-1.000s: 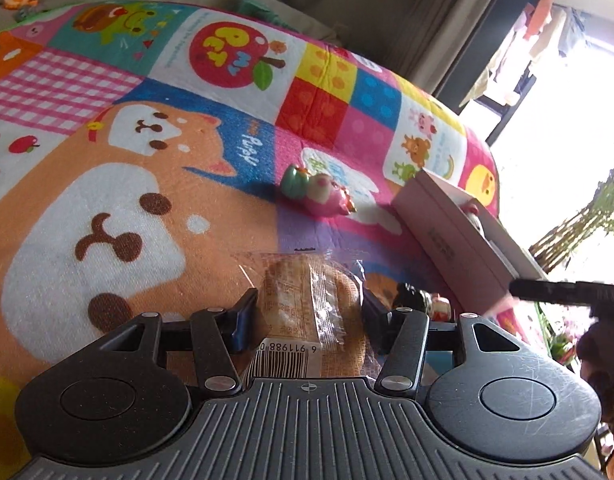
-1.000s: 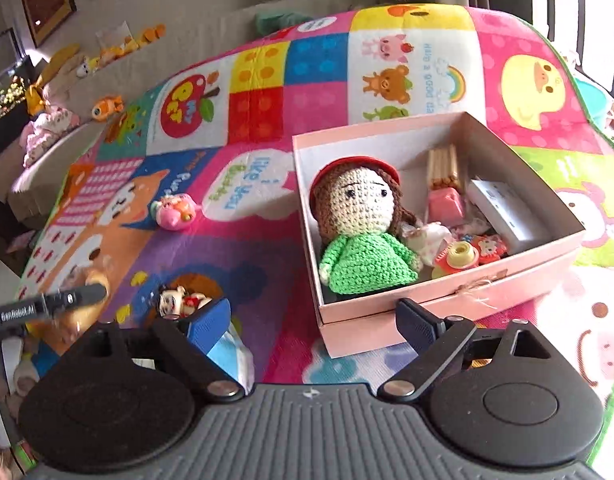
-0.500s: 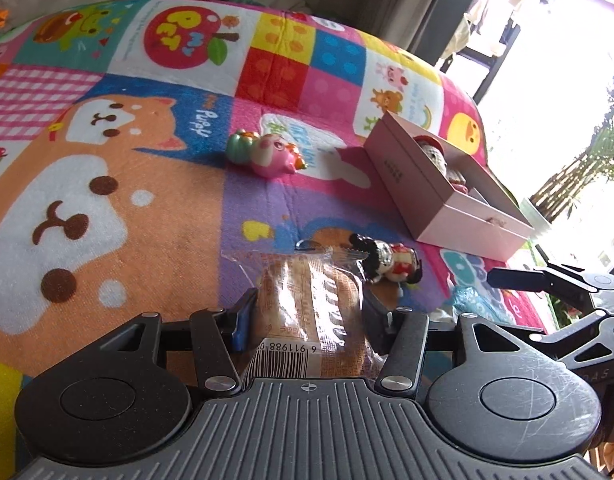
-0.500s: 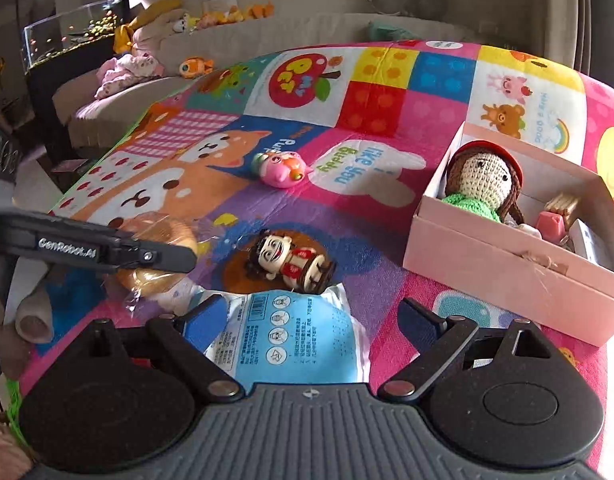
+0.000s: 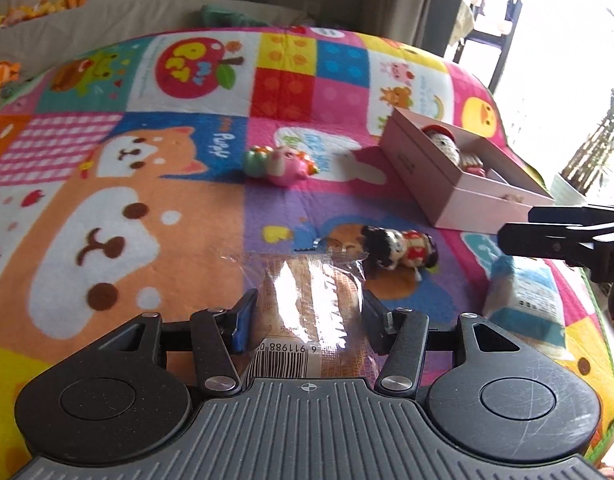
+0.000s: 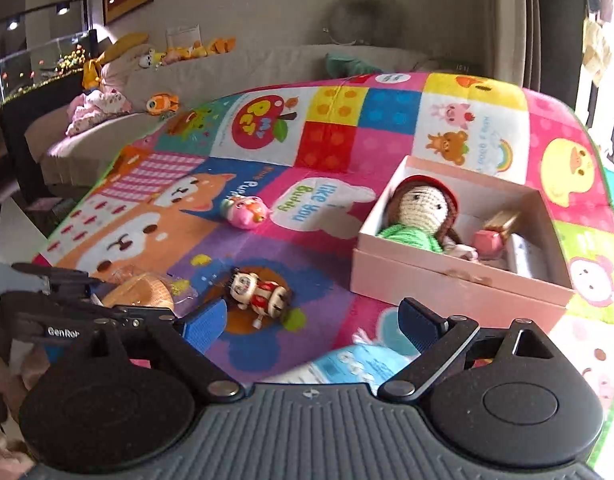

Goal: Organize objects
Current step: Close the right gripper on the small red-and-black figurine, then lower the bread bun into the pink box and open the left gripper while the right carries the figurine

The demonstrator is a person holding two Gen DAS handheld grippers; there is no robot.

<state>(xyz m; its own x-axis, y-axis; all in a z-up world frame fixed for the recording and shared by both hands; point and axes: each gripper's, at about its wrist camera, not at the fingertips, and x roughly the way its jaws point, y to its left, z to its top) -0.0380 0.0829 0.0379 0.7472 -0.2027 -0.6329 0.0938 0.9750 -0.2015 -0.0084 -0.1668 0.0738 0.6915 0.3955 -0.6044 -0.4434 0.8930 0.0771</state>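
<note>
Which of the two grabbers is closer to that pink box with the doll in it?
Right. The right gripper hovers over the blue packet, just in front of the pink box. The left gripper, closed on the wrapped bread, sits farther off, beyond the little figurine.

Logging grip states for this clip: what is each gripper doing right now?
Left gripper: shut on the wrapped bread.
Right gripper: open, holding nothing, above the blue packet.

Patchwork blanket (image 5: 147,184): pink, orange, blue, yellow and purple squares with cartoon animals and a red apple. Box (image 6: 459,284), right: pale pink. Doll (image 6: 421,216) inside: green dress, red hat, brown hair. Pig toy (image 5: 285,164), far: pink and green. Packet (image 5: 523,300), near right: light blue, white print.
</note>
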